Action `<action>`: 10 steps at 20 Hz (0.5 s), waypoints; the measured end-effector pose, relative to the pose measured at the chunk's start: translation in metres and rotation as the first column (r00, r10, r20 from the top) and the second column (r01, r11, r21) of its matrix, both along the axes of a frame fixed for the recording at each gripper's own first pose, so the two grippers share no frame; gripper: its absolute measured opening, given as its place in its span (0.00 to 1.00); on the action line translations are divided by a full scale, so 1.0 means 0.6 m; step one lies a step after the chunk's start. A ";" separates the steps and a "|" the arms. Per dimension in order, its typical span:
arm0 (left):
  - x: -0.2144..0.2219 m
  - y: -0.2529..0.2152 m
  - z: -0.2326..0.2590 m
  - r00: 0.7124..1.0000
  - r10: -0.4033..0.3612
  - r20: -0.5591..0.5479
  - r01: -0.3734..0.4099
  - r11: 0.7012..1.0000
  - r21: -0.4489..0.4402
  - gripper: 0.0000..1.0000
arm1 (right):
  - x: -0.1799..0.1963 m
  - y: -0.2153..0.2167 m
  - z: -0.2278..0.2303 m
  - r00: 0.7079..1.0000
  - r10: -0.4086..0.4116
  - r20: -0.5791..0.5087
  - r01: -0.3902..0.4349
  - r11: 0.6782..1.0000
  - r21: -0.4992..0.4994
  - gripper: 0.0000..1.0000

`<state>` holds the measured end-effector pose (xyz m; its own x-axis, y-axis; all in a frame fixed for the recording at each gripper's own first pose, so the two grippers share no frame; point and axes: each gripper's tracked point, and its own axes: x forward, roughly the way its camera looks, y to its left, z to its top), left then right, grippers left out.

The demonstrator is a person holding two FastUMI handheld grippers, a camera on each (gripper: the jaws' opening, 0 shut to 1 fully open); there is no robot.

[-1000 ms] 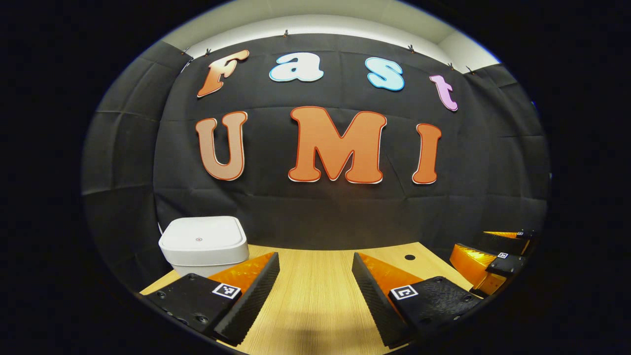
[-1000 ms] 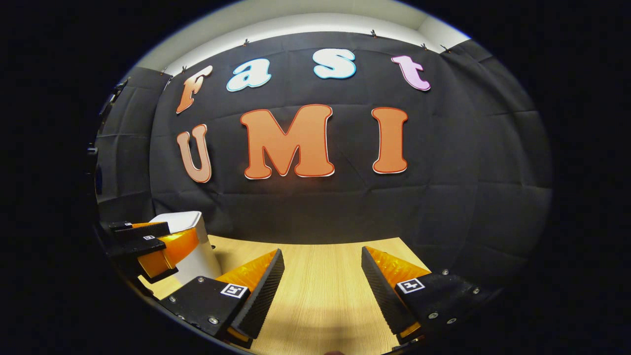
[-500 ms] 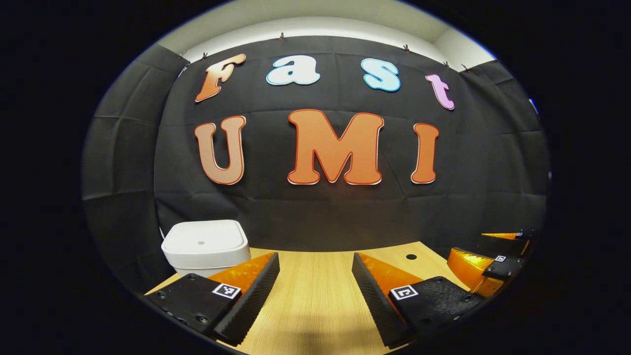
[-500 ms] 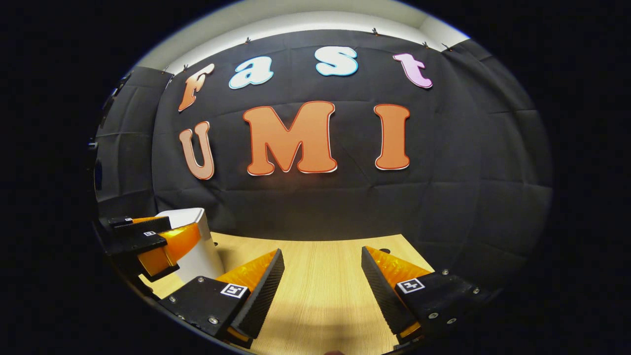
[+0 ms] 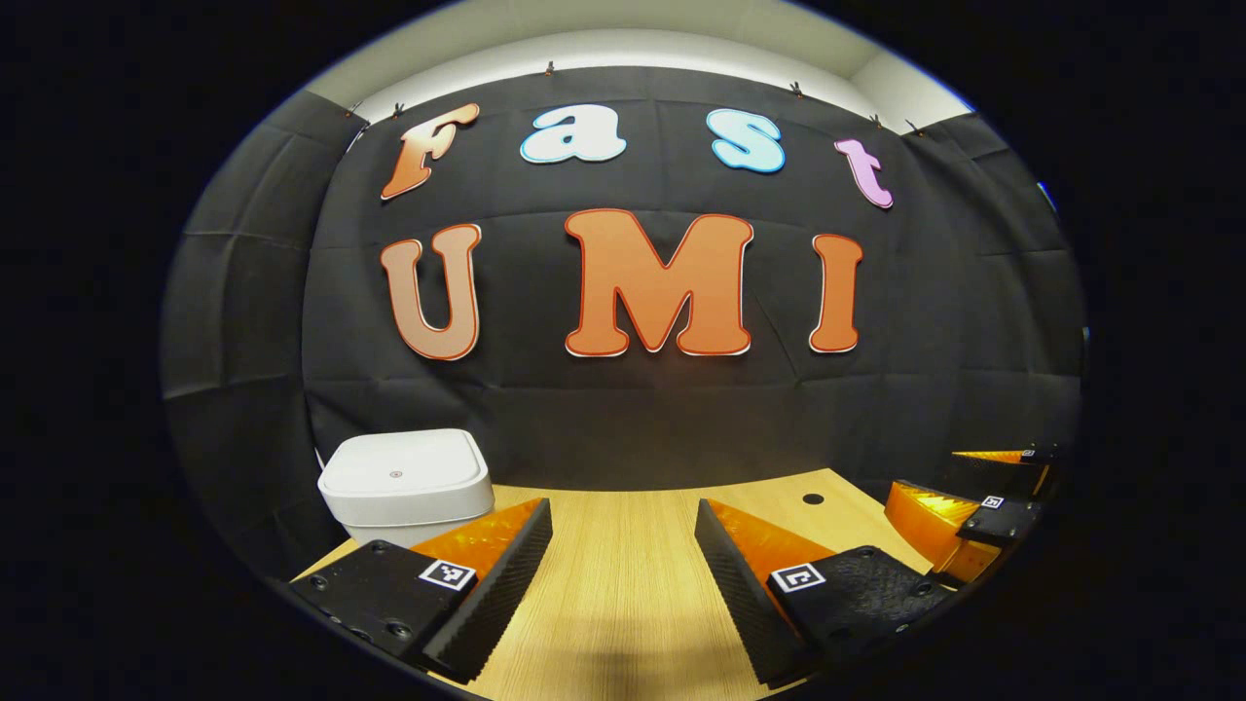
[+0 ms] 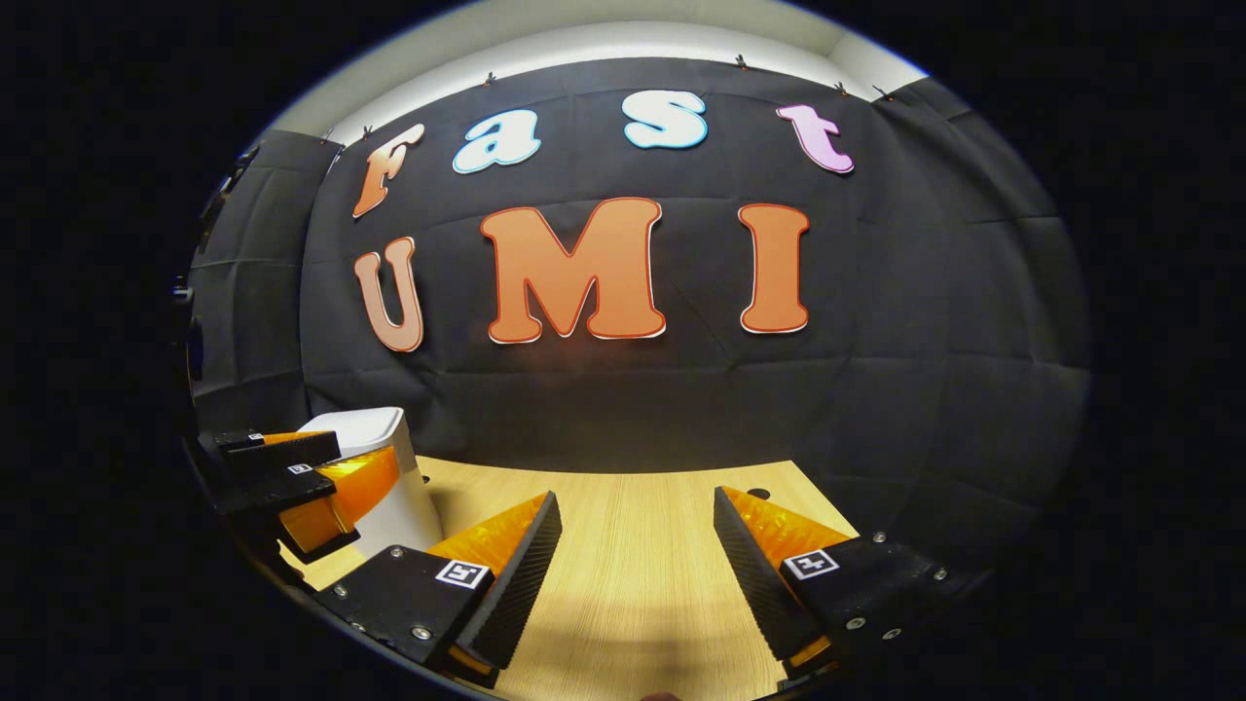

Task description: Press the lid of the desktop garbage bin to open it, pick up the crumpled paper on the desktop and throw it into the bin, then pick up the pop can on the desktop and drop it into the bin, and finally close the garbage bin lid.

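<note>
- White plastic desktop garbage bin (image 5: 406,484): squarish with rounded corners, lid (image 5: 403,464) down flat and flush on the body, a small round dot at the lid's centre.
- In the left gripper view the bin stands on the light wooden desktop (image 5: 623,574), ahead of the left gripper (image 5: 623,521) and off to its left, just beyond the left finger; bin and finger do not touch.
- Left gripper: fingers spread wide, nothing between them, bare wood grain visible in the gap. It is held low over the desktop, pointing toward the black cloth wall (image 5: 633,419).
- Right gripper (image 6: 638,508): fingers likewise spread apart, holding nothing, wood showing between them.
- In the right gripper view the bin (image 6: 389,467) sits forward-left of the right gripper, its white side wall partly covered by the left gripper (image 6: 292,482), which appears at the far left edge.
- In the left gripper view the right gripper (image 5: 973,506) appears at the far right edge, well apart from the bin, with the left gripper between them.
- Small dark round hole (image 5: 813,498) in the desktop, ahead-right of the left gripper's right finger, near the table's back edge.
- Bin rests close to the cloth wall, at the back-left corner of the desktop.
- Bin surface is plain and smooth, matte white.
</note>
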<state>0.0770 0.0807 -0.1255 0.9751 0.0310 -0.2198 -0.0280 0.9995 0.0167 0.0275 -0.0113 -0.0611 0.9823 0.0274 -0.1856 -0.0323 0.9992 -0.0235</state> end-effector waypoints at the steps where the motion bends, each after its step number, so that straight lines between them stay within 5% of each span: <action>1: 0.000 0.000 -0.003 1.000 -0.001 -0.003 0.001 1.000 -0.001 0.94 | 0.000 0.000 0.000 1.000 -0.002 0.001 0.002 1.000 -0.001 0.94; 10: 0.005 -0.005 -0.005 1.000 -0.022 0.002 0.022 1.000 0.011 0.94 | 0.001 -0.005 -0.004 1.000 -0.021 -0.003 0.021 1.000 0.000 0.94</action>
<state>0.0800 0.0776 -0.1286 0.9760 0.0117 -0.2176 -0.0059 0.9996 0.0274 0.0281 -0.0144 -0.0638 0.9820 0.0064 -0.1888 -0.0110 0.9997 -0.0232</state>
